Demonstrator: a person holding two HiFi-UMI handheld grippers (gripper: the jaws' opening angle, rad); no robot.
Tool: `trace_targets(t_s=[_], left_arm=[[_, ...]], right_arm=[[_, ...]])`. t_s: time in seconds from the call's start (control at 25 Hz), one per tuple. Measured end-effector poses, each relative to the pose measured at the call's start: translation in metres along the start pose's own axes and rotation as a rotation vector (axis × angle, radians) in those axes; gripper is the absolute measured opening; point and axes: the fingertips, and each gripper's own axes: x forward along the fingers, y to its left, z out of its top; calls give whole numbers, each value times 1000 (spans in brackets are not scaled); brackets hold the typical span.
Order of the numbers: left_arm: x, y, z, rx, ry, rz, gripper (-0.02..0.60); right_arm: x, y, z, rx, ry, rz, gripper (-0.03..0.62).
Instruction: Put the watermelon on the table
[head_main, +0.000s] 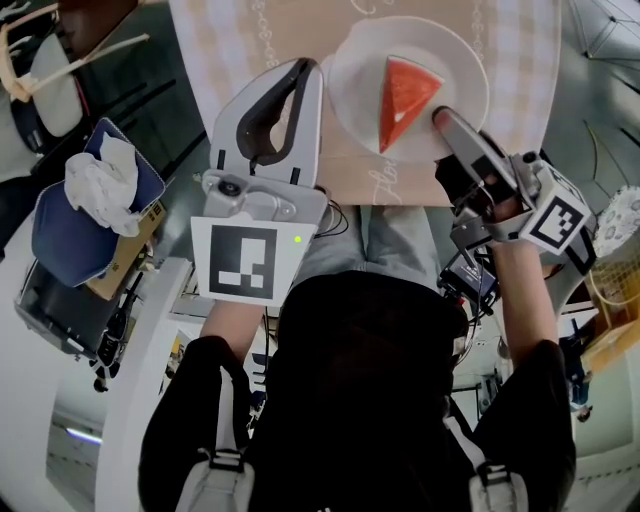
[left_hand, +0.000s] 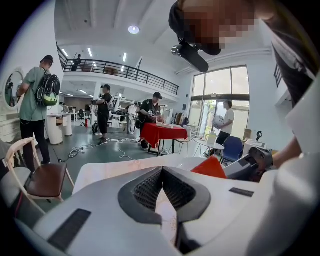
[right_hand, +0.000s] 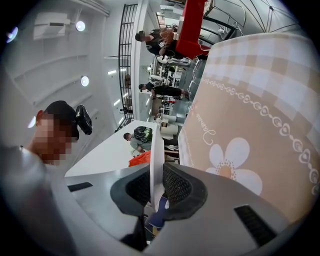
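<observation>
Your right gripper (head_main: 441, 119) clamped on the rim of the white plate (head_main: 350, 80), watermelon slice (head_main: 405, 100) lying on that plate, over the tablecloth (head_main: 230, 40), your left gripper (head_main: 305, 66) closed, empty, just beside the plate.

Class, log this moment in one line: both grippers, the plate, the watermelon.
left gripper: shut, empty, over tablecloth | right gripper: shut on plate rim | watermelon: on plate

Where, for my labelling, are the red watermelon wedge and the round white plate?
red watermelon wedge (head_main: 405, 100): head view, middle of its red flesh.
round white plate (head_main: 352, 80): head view, bare left part inside its rim.
</observation>
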Motion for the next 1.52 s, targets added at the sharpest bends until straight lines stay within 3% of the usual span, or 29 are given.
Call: trace_targets(t_s=[1.0, 1.52], left_arm=[[37, 14, -55, -45, 100, 7, 11], [45, 15, -74, -59, 126, 8, 11]], right_arm=[[17, -95, -21, 118, 41, -32, 32], [20, -120, -32, 114, 97, -78, 32]])
